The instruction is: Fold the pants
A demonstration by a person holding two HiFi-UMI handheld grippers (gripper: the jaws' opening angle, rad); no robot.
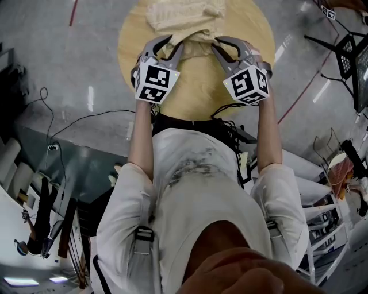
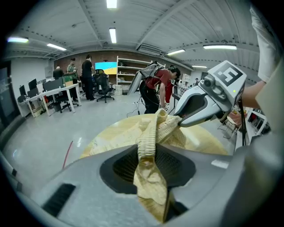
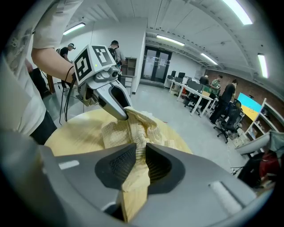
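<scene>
Closest in, the left gripper [image 2: 148, 165] has its two jaws pinched on a rope of the pants [image 1: 183, 16]. The cloth runs down between the ribbed pads, so the grip is firm. The right gripper [image 3: 139, 163] is the same: jaws nearly together, with a fold of the same pale yellow fabric squeezed between them. Both have the ribbed elastic waistband [image 2: 147, 133], one at each end, and the two sit near each other.

The rest of the pants lies bunched just beyond the jaws on the round wooden table [image 1: 198, 95], toward its far edge.

Handling, my read: light, soft, limp waffle-knit that won't hold a shape and will sag and bunch wherever it isn't pulled taut. It looks textured rather than slick, so slipping is unlikely. Nothing fragile. The waistband is the thickest, firmest part and the best place to hold, at the two corners and kept well apart so the edge stays straight.

Writing: no tag, brand or print visible on the pants. The marker cube [image 1: 156, 82] on each gripper carries black-and-white square patterns, not text.

Further off there are cables [image 1: 86, 118] on the grey floor [image 1: 69, 63], and desks [image 2: 44, 93]. People [image 2: 88, 75] stand by a blue-yellow screen [image 2: 106, 68] that is too small to read.
</scene>
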